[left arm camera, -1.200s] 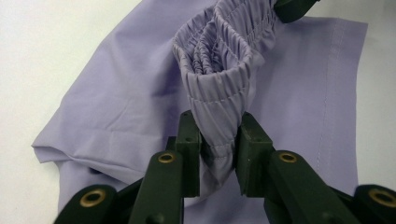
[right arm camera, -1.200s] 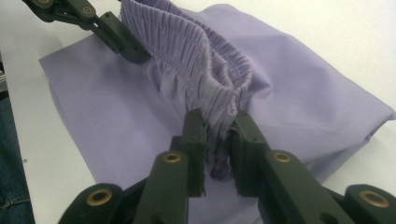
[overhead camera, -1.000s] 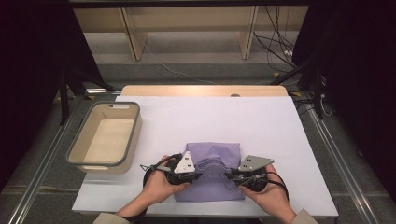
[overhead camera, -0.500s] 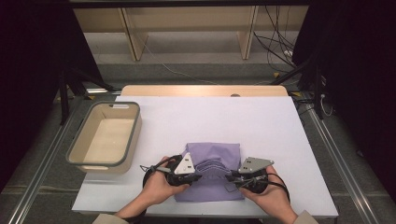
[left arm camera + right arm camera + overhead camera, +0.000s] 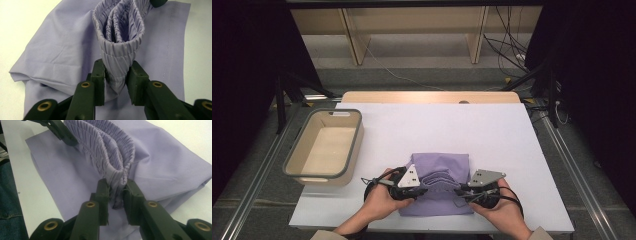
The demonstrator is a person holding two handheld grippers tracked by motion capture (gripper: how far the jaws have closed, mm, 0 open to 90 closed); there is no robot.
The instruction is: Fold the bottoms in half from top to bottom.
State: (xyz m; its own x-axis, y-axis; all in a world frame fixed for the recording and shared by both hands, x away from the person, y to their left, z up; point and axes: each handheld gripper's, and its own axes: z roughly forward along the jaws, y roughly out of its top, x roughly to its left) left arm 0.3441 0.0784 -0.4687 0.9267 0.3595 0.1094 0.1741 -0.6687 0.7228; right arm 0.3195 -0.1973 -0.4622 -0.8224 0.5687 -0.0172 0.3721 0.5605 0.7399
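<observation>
This is looking like a lab recording bay, not a home: a white-topped rectangular table [image 5: 492, 130] is sitting between dark black curtains [image 5: 592, 75], loose black cables [image 5: 512, 47] are trailing over the grey floor at the far right, and pale wooden shelving [image 5: 412, 25] is standing far behind.

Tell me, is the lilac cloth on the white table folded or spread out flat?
Folded. The lilac cloth lies as a compact layered rectangle, and its gathered elastic band is bunched into pleats between the left gripper and right gripper.
</observation>
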